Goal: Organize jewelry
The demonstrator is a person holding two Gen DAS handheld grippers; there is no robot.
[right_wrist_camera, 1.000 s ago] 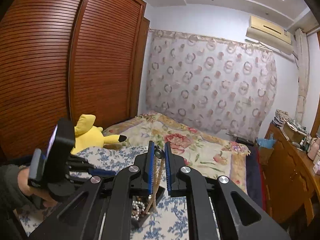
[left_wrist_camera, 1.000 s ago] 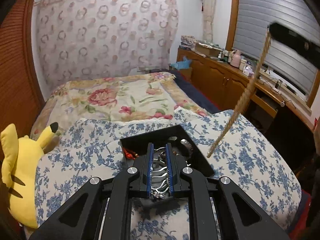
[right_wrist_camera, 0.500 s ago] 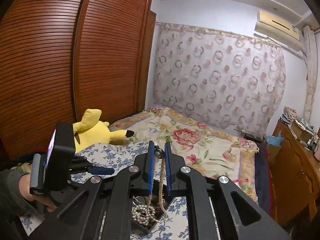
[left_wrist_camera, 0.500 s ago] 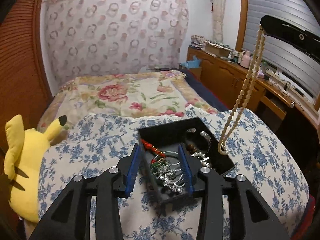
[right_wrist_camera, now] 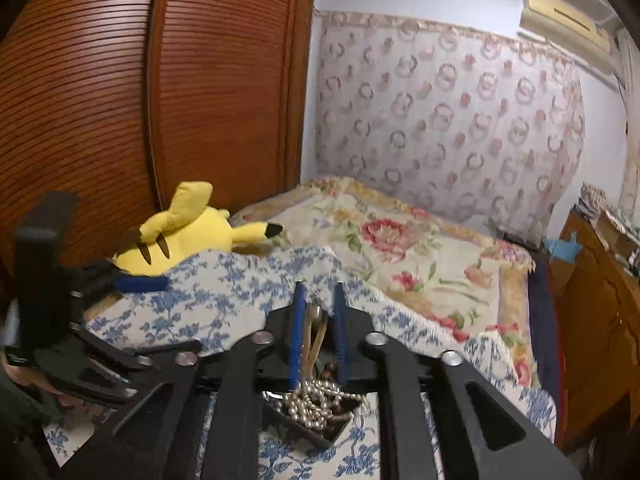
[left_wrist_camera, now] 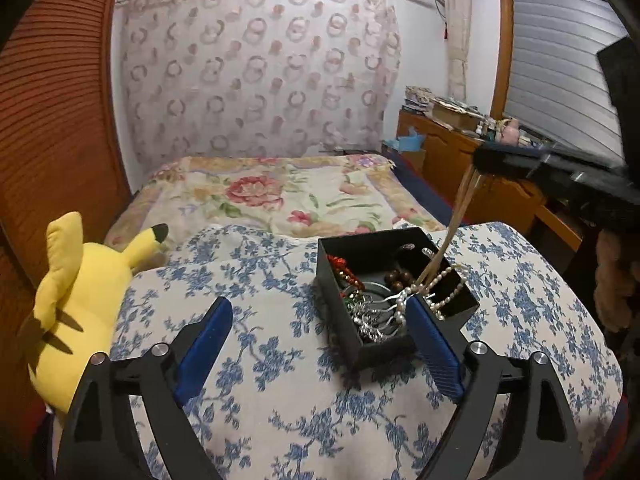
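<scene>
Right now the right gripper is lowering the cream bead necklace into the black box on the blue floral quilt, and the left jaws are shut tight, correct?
Not quite. The left gripper has its jaws wide open, as the left wrist view shows. The right gripper does hold the cream bead necklace over the black box on the blue floral quilt.

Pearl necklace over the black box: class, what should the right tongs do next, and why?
Probably open. The right tongs pinch the pearl necklace, whose lower end is already piled in the black box, while the left tongs stand wide open beside it.
</scene>
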